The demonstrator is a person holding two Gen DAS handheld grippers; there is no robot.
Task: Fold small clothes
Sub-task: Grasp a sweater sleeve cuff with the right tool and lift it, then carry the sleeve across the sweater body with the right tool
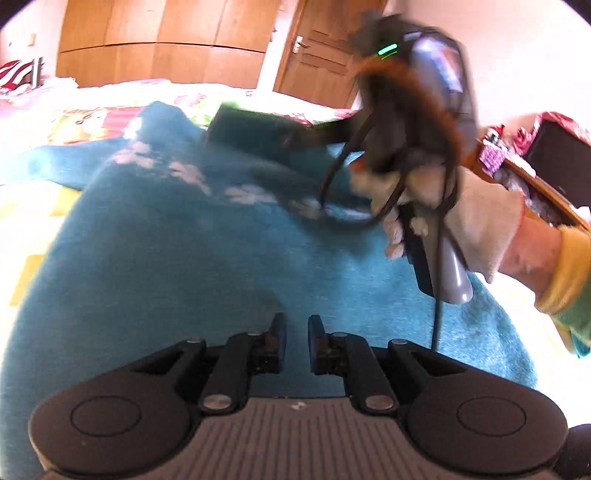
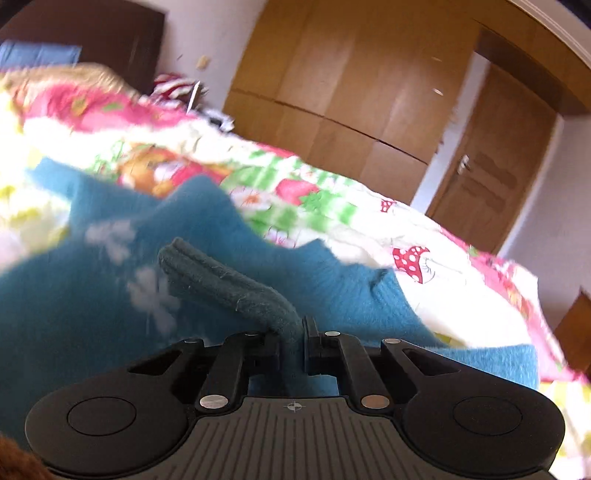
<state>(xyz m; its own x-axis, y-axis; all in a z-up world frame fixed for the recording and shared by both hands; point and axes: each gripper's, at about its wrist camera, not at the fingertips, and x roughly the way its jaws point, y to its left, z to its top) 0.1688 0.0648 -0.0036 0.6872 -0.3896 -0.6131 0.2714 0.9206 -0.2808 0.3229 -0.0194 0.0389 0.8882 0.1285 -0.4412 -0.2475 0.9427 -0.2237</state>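
Note:
A teal knitted sweater [image 1: 184, 258] with white flower marks lies spread on the bed. My left gripper [image 1: 297, 330] hovers low over its near part, jaws slightly apart with nothing between them. My right gripper [image 2: 293, 336] is shut on the sweater's dark teal ribbed cuff [image 2: 221, 284] and holds it lifted over the body of the sweater [image 2: 74, 295]. In the left wrist view the right gripper's body [image 1: 417, 122] and the gloved hand holding it show at the upper right, with the dark cuff [image 1: 258, 129] stretched to its left.
The bed has a bright floral and mushroom print cover [image 2: 406, 251]. A wooden wardrobe [image 2: 351, 92] and a door [image 2: 491, 177] stand behind. A dark headboard [image 2: 92, 33] and pillows are at the far left. A cluttered side table [image 1: 535, 166] is at the right.

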